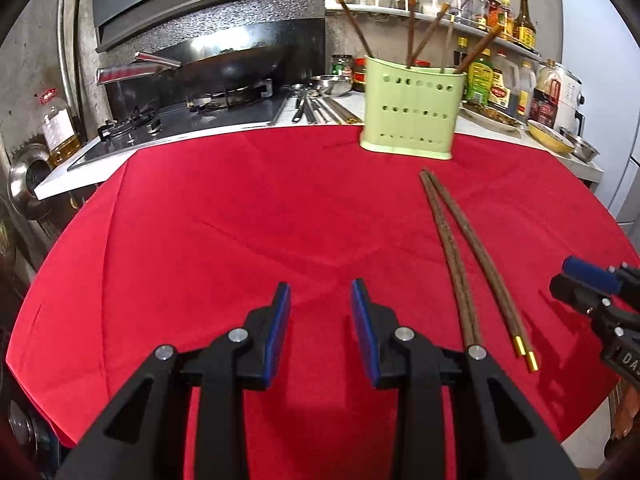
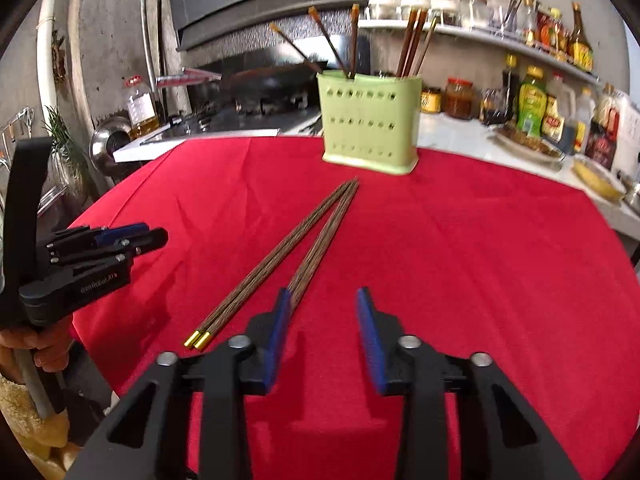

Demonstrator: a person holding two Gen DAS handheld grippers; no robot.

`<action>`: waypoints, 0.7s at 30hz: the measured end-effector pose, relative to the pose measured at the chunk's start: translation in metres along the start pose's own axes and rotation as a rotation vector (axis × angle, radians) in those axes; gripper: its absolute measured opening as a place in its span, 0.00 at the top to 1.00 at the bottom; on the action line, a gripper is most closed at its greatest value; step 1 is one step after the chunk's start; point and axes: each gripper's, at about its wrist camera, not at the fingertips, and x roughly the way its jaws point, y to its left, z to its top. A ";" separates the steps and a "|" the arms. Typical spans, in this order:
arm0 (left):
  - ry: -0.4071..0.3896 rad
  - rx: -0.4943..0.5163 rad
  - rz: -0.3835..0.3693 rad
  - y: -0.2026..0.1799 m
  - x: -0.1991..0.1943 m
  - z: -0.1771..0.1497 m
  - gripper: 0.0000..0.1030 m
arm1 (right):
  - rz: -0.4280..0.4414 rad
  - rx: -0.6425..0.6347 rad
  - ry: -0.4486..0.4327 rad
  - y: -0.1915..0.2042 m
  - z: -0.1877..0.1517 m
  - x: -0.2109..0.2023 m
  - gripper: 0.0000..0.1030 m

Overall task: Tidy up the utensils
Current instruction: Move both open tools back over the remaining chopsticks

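Two pairs of brown wooden chopsticks with gold ends (image 1: 472, 256) lie on the red cloth (image 1: 240, 220), fanning out from joined tips; they also show in the right wrist view (image 2: 280, 264). A green perforated utensil holder (image 1: 412, 108) stands at the far side of the cloth with several chopsticks upright in it; it also shows in the right wrist view (image 2: 370, 120). My left gripper (image 1: 320, 300) is open and empty, left of the chopsticks. My right gripper (image 2: 324, 304) is open and empty, its left finger just over the nearer pair.
Behind the cloth is a stove with a black wok (image 1: 232, 68). Loose metal utensils (image 1: 312, 108) lie on the counter. Bottles and jars (image 1: 500, 84) and dishes (image 1: 548, 136) crowd the right counter and shelf. An oil bottle (image 1: 58, 128) stands at left.
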 end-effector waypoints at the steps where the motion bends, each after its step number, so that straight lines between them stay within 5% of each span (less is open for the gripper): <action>1: -0.006 -0.003 0.010 0.004 0.000 0.002 0.70 | 0.006 0.001 0.011 0.001 0.001 0.004 0.74; 21: 0.062 -0.017 -0.064 0.010 0.017 0.000 0.70 | -0.051 -0.024 0.102 0.014 0.009 0.042 0.81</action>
